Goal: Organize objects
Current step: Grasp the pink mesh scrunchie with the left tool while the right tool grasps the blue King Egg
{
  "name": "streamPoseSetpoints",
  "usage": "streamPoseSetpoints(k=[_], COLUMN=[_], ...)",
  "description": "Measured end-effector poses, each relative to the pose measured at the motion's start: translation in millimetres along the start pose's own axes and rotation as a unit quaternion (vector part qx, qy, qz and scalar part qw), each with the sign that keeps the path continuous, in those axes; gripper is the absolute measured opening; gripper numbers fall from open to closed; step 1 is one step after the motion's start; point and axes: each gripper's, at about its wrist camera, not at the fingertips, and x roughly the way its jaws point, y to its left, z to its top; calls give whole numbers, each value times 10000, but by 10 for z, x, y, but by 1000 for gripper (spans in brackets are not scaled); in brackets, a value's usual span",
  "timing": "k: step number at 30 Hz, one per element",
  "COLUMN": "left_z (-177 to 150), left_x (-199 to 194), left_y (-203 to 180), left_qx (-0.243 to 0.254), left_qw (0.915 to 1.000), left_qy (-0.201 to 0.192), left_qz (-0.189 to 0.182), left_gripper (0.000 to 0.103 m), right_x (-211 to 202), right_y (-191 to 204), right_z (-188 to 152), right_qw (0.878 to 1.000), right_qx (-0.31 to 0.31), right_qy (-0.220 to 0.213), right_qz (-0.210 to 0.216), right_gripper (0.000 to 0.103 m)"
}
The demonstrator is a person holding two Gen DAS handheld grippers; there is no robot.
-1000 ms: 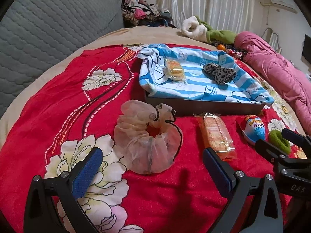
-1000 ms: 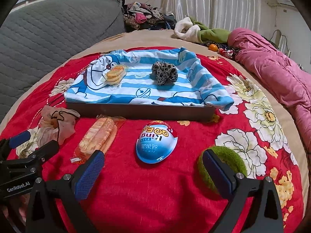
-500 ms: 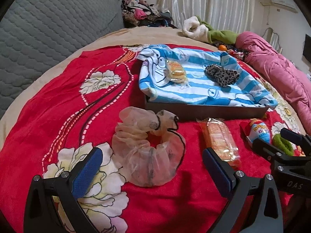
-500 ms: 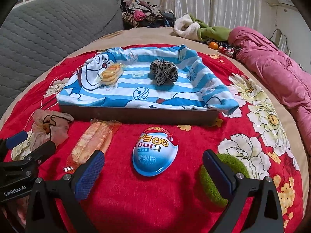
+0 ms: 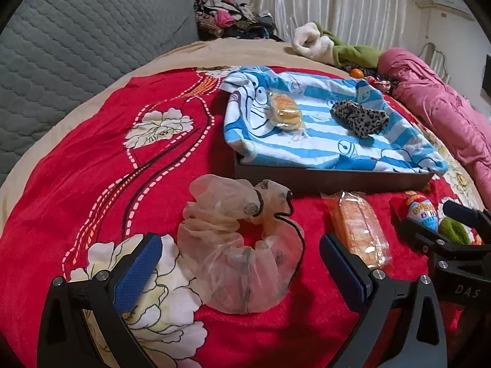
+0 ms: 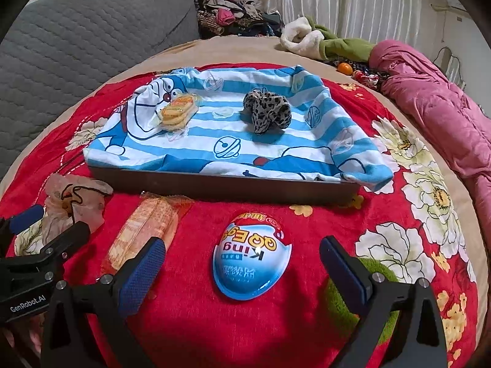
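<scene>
A sheer beige scrunchie [image 5: 242,254] lies on the red blanket between the open fingers of my left gripper [image 5: 242,273]. To its right lies an orange snack packet [image 5: 359,227]. A blue egg-shaped toy [image 6: 253,263] sits between the open fingers of my right gripper [image 6: 242,271], apart from both pads. A green scrunchie [image 6: 365,303] is partly hidden behind the right finger. A dark tray [image 6: 224,187] lined with a blue striped cloth [image 6: 214,141] holds a wrapped cake [image 6: 178,112] and a leopard scrunchie [image 6: 267,112].
The red floral blanket [image 5: 92,159] covers a bed with a grey quilted headboard [image 5: 76,36]. A pink duvet [image 6: 445,104] lies along the right. Clothes [image 6: 233,9] and a green-white garment [image 6: 322,40] are piled at the back by the curtains.
Both grippers have moved forward and lower toward the blanket. The beige scrunchie and the egg toy now lie nearer between the fingers. Nothing has been grasped.
</scene>
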Motion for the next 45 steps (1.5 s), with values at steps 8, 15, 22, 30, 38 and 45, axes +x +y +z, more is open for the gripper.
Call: streamPoseSetpoints(k=[8, 15, 22, 30, 38, 45], left_z=[-5, -14, -18, -8, -1, -9], left_x=[55, 97, 172, 208, 229, 178], left_y=[37, 35, -13, -32, -31, -34], left_qx=[1, 12, 90, 138, 111, 97], left_qw=[10000, 9997, 9992, 9987, 9979, 9977], left_qy=[77, 154, 282, 297, 319, 303], left_qz=[-55, -196, -282, -383, -555, -602], left_gripper=[98, 82, 69, 50, 18, 13], right_x=[99, 167, 279, 368, 340, 234], right_y=[40, 50, 11, -41, -107, -127], right_z=[15, 19, 19, 8, 8, -1], right_qw=[9998, 9997, 9992, 9986, 9981, 9974], right_qx=[-72, -131, -109, -1, 212, 329], right_qy=[159, 216, 389, 492, 352, 233], right_qz=[81, 55, 33, 196, 459, 598], right_gripper=[86, 77, 69, 51, 50, 50])
